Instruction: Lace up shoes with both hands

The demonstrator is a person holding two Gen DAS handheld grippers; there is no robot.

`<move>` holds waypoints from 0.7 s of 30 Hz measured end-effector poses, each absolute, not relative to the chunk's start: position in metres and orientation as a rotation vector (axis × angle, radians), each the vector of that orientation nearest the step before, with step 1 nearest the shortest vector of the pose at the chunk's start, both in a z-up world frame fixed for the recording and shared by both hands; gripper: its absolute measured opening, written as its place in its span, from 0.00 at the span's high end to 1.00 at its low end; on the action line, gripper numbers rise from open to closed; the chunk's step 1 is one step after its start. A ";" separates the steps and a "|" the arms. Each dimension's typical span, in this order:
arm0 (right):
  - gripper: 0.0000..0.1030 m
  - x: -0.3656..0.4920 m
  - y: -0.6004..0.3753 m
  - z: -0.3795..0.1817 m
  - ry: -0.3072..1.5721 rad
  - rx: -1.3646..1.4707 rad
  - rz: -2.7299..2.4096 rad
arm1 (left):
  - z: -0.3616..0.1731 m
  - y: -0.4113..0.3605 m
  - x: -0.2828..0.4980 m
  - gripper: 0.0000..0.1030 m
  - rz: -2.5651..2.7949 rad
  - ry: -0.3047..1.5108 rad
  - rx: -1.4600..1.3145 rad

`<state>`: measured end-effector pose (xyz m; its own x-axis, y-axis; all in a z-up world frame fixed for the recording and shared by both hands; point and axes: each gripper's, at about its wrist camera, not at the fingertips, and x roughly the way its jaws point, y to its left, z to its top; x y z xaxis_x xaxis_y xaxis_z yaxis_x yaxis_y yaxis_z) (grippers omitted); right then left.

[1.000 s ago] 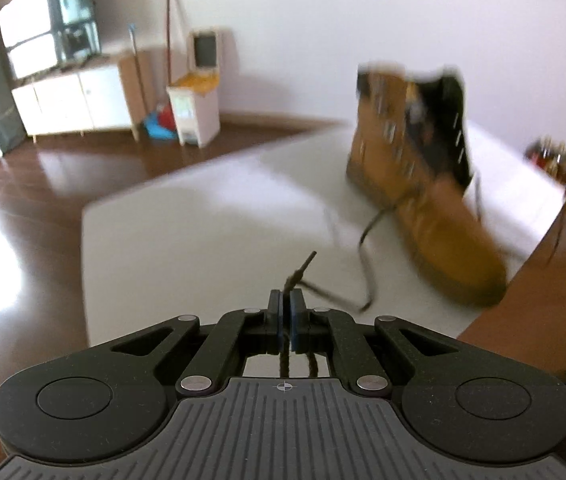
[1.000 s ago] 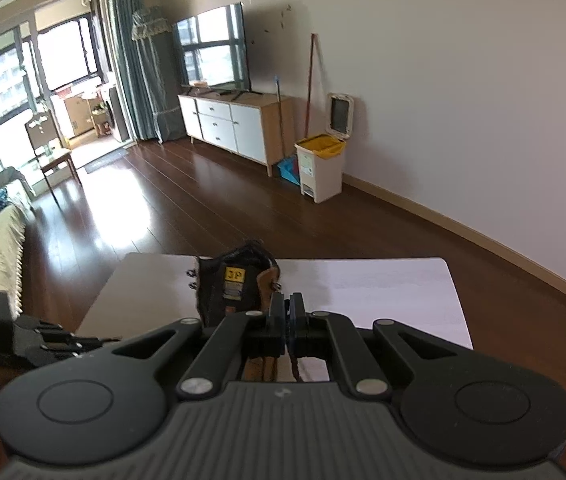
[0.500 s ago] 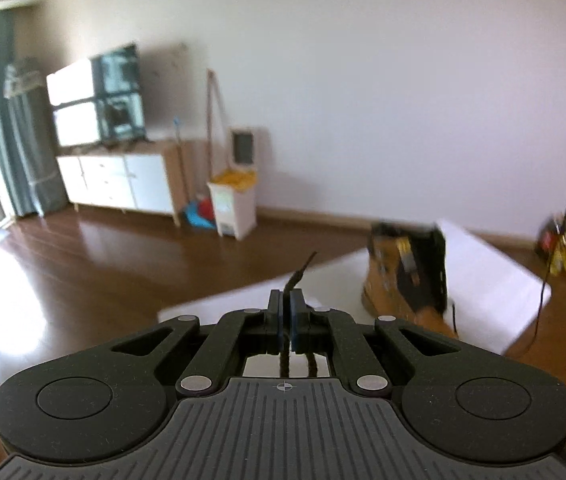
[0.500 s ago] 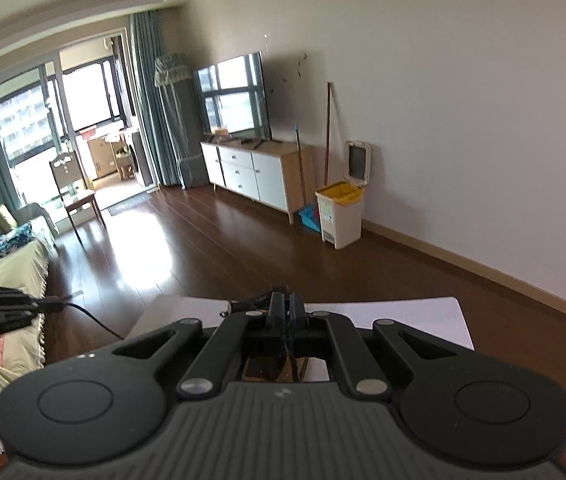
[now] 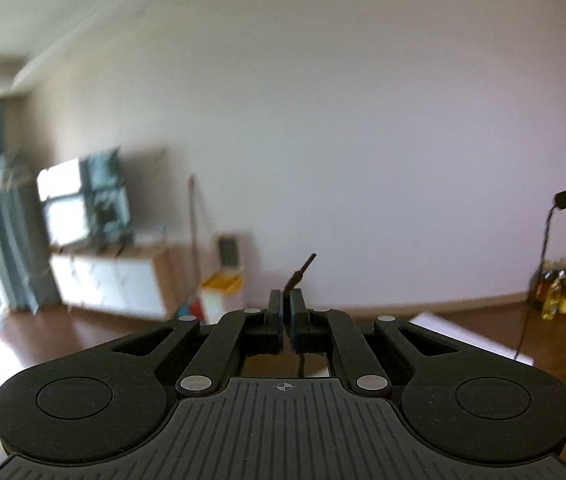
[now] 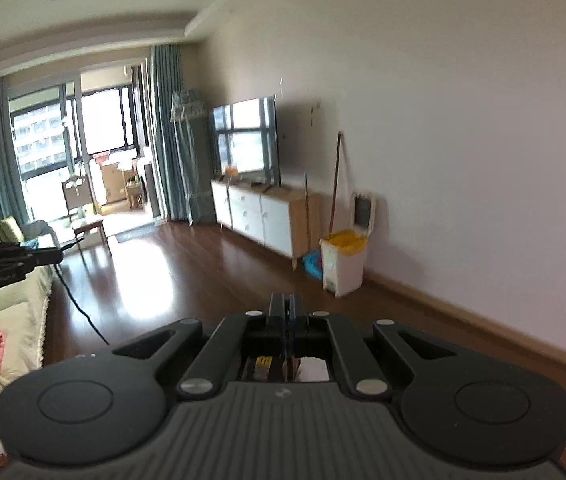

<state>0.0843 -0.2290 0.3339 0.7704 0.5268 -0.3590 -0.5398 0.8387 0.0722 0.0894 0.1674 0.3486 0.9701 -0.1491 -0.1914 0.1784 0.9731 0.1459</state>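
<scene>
My left gripper [image 5: 286, 296] is shut on one dark lace end [image 5: 303, 272], whose stiff tip pokes out past the fingers. In the right wrist view this gripper [image 6: 54, 257] shows at the left edge, its lace [image 6: 79, 304] hanging down taut. My right gripper [image 6: 287, 300] is shut too. The left wrist view catches it [image 5: 559, 200] at the far right with the other lace [image 5: 545, 248] dropping from its tip. The boot is almost hidden. Only its yellow tongue label [image 6: 263, 364] shows through the gap under the right fingers. Below lies the white table [image 5: 463, 332].
A TV [image 6: 247, 140] stands on a white cabinet [image 6: 259, 216] by the wall, with a broom and a yellow-lined bin [image 6: 343, 264] beside it. A sofa [image 6: 11, 292] is at the left. Bottles [image 5: 563, 288] stand on the wood floor at the right.
Both grippers have risen and tilted up, each still shut on its lace. The boot and most of the table have dropped out of the left view and behind the right gripper's body.
</scene>
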 end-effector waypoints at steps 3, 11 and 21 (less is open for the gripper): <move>0.98 0.065 -0.237 0.358 0.289 -0.046 0.558 | 0.369 0.151 0.087 0.97 -0.204 0.103 0.161; 0.98 0.028 -0.250 0.403 0.126 -0.097 0.538 | 0.407 0.114 0.070 0.98 -0.249 -0.056 0.184; 0.98 0.002 -0.251 0.423 0.029 -0.124 0.552 | 0.426 0.098 0.046 0.98 -0.221 -0.153 0.215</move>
<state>0.0016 -0.2506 0.4234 0.8511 0.5214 -0.0613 -0.5250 0.8440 -0.1098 0.0460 0.0983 0.4257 0.9642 -0.2327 0.1270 0.2001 0.9531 0.2271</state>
